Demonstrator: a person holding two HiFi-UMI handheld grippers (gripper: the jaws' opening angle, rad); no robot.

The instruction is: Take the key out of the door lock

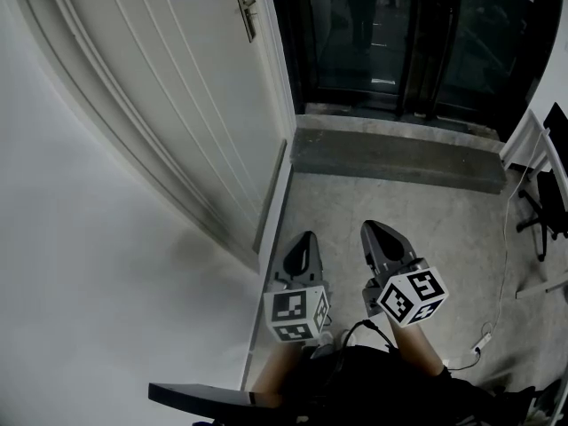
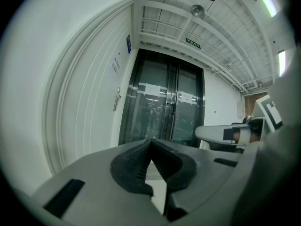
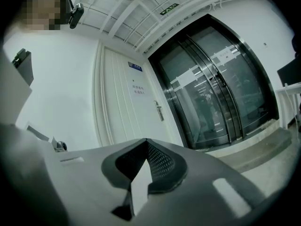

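The white door [image 1: 177, 87] stands at the left, its metal handle and lock plate [image 1: 244, 7] far ahead near the top of the head view. The plate also shows small in the left gripper view as handle [image 2: 117, 98] and in the right gripper view as handle [image 3: 159, 110]. No key can be made out at this distance. My left gripper [image 1: 305, 238] and right gripper [image 1: 373, 231] hang side by side low over the floor, well short of the door. Both are shut, jaw tips meeting with nothing between them: left gripper [image 2: 151, 141], right gripper [image 3: 146, 141].
Dark glass sliding doors [image 1: 417, 34] fill the far wall, with a dark stone threshold [image 1: 390, 158] before them. A white wall [image 1: 80, 264] runs along my left. At the right stand a black chair [image 1: 541, 211] and a white cable with a power strip [image 1: 481, 340].
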